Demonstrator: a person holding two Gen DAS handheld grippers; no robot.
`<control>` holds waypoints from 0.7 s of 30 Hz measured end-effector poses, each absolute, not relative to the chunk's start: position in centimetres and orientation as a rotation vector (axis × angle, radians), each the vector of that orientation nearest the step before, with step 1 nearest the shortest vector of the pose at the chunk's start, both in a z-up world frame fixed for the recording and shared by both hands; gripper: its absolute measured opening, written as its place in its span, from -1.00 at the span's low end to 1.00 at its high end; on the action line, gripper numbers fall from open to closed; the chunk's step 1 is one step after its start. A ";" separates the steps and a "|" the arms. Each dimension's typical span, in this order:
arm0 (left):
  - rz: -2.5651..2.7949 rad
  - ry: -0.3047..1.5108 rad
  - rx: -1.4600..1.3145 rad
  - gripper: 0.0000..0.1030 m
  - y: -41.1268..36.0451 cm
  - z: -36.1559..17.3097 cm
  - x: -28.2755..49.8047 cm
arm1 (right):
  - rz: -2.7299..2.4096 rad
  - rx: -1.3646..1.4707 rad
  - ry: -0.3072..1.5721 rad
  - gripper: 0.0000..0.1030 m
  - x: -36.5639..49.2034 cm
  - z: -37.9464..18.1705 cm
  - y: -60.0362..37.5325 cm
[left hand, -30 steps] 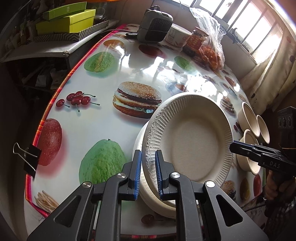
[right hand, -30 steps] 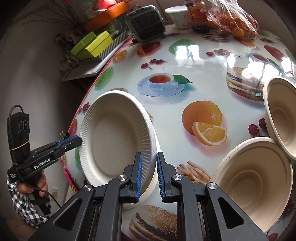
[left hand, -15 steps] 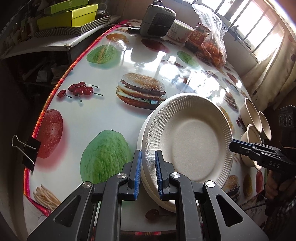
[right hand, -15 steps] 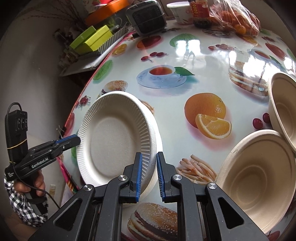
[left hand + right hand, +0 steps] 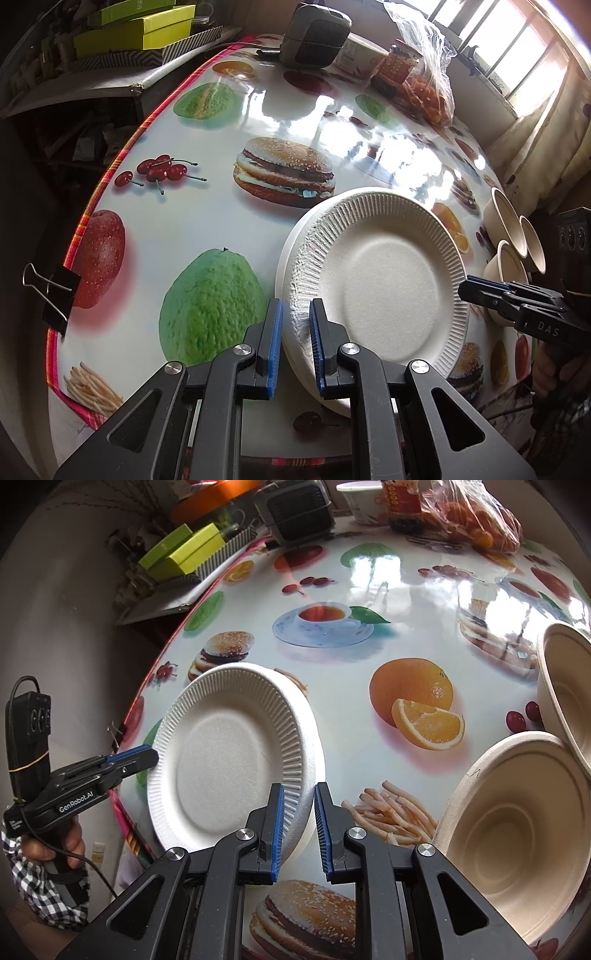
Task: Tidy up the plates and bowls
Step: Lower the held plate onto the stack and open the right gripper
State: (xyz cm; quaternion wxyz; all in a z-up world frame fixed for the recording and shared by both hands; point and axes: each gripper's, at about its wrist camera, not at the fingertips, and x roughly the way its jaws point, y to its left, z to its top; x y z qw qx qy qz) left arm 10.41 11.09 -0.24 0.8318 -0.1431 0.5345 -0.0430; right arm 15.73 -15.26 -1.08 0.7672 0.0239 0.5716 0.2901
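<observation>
A white ribbed paper plate (image 5: pixel 384 284) lies on top of another white plate (image 5: pixel 291 236) near the table's front edge. My left gripper (image 5: pixel 295 343) straddles the near rim of the plates with its blue pads slightly apart. My right gripper (image 5: pixel 298 827) straddles the opposite rim of the plate (image 5: pixel 229 760), pads also slightly apart. Three beige bowls (image 5: pixel 509 236) sit to the right; two of them show large in the right wrist view (image 5: pixel 517 827).
The table (image 5: pixel 207 206) has a glossy food-print cloth. At the far side stand a dark heater (image 5: pixel 314 33), a red jar (image 5: pixel 399 66), a white cup (image 5: pixel 362 498) and a bag of oranges (image 5: pixel 476 520). A binder clip (image 5: pixel 55 291) grips the left edge. Green boxes (image 5: pixel 136 29) lie beyond.
The top plate has come down from a tilt and now lies flat on the lower plate. Both grippers' pads have opened a little around its rim.
</observation>
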 end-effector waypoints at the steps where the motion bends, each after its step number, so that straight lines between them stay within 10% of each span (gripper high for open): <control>1: -0.092 1.133 -0.304 -0.71 11.1 -0.2 10.4 | 0.629 0.053 1.241 -0.66 15.7 -1.1 -15.3; 21: -0.086 1.139 -0.297 -0.71 10.9 -0.4 10.1 | 0.624 0.050 1.243 -0.66 15.6 -1.4 -15.1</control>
